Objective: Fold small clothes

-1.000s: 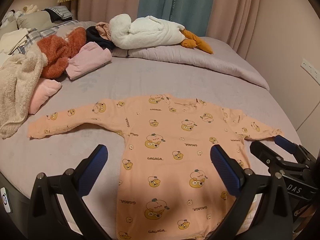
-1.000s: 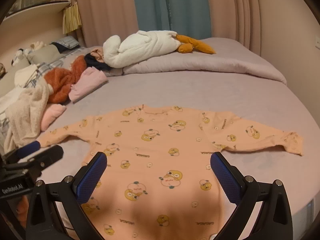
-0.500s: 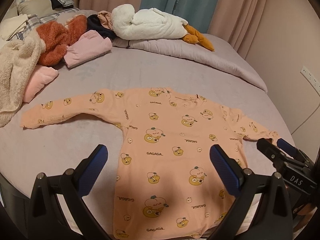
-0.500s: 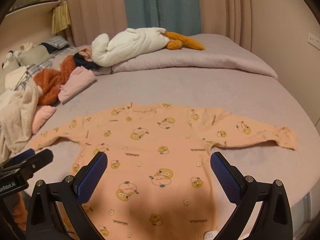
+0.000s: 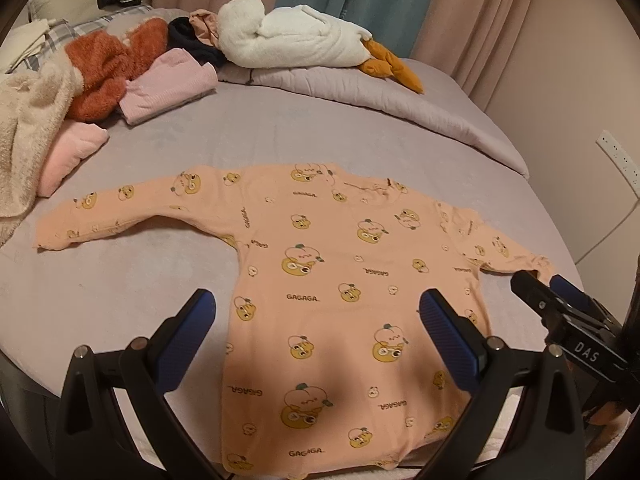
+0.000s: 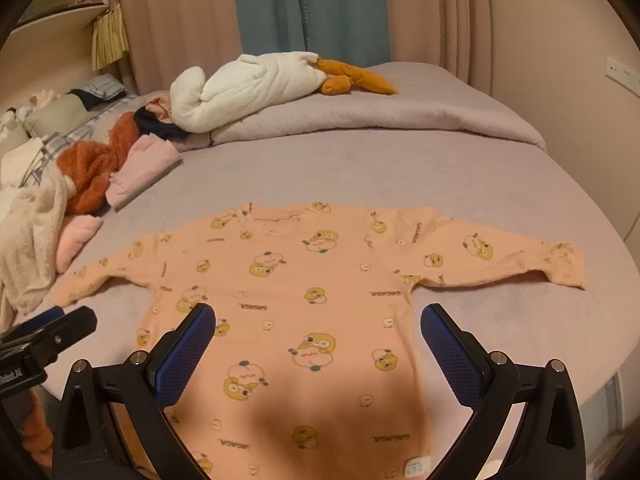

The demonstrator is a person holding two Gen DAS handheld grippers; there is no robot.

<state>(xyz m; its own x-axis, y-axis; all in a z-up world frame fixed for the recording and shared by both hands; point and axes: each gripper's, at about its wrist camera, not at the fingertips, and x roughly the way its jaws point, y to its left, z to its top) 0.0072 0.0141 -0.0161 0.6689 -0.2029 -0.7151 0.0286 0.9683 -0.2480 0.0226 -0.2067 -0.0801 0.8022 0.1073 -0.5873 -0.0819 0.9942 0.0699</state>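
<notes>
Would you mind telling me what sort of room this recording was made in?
Most likely a bedroom at home. The peach top is spread on a bed with a rolled duvet; curtains hang behind, and a plush goose and piled clothes lie near the head.

We saw matt peach knit cloth on the shirt (image 5: 340, 280), printed. Bed cover (image 5: 280, 128) was soft matt lilac fabric, slightly napped. Left gripper (image 5: 316, 336) and right gripper (image 6: 318, 344) had matt black plastic arms, blue pads (image 5: 448, 340) with rough cross-hatched rubbery texture, shiny metal pins. Goose toy (image 6: 248, 92) was fluffy white plush.
</notes>
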